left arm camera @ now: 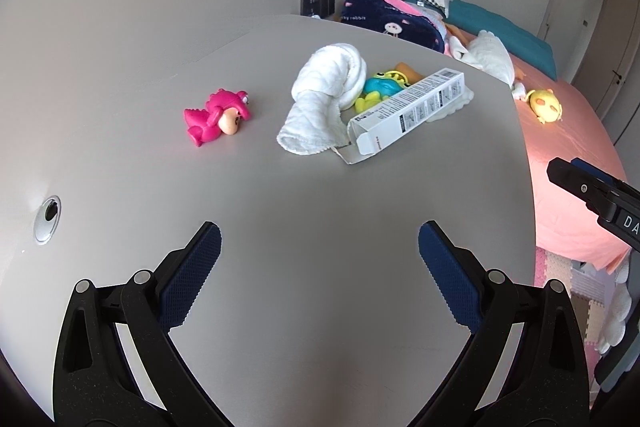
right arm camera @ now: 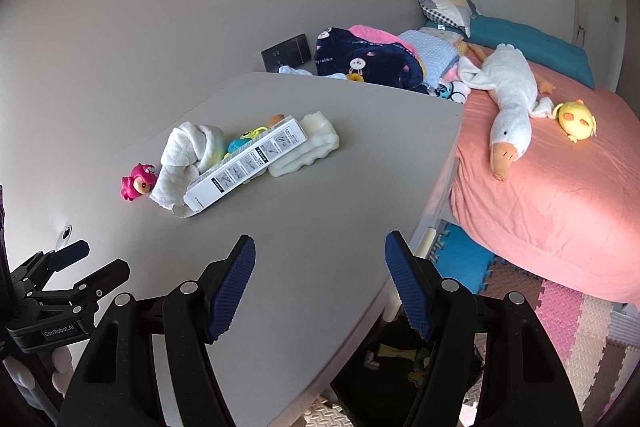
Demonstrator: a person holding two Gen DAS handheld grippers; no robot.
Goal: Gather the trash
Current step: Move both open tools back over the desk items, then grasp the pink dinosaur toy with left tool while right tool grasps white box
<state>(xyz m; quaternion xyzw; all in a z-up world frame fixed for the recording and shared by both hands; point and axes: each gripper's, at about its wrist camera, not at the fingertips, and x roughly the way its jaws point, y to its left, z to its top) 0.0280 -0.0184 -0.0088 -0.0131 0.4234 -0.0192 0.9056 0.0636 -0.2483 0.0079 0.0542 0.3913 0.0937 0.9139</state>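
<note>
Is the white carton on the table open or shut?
Open at the near end. The white carton lies on its side on the table, and its end flap hangs loose onto the tabletop. Contents cannot be seen.

Soft, even daylight, faint shadows, sharp focus throughout, strong fisheye bending and dark vignetted corners.

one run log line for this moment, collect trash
stage: approach | left gripper: open, empty | right gripper: open, empty | target: white carton on table, leaning on white towel | untouched
</note>
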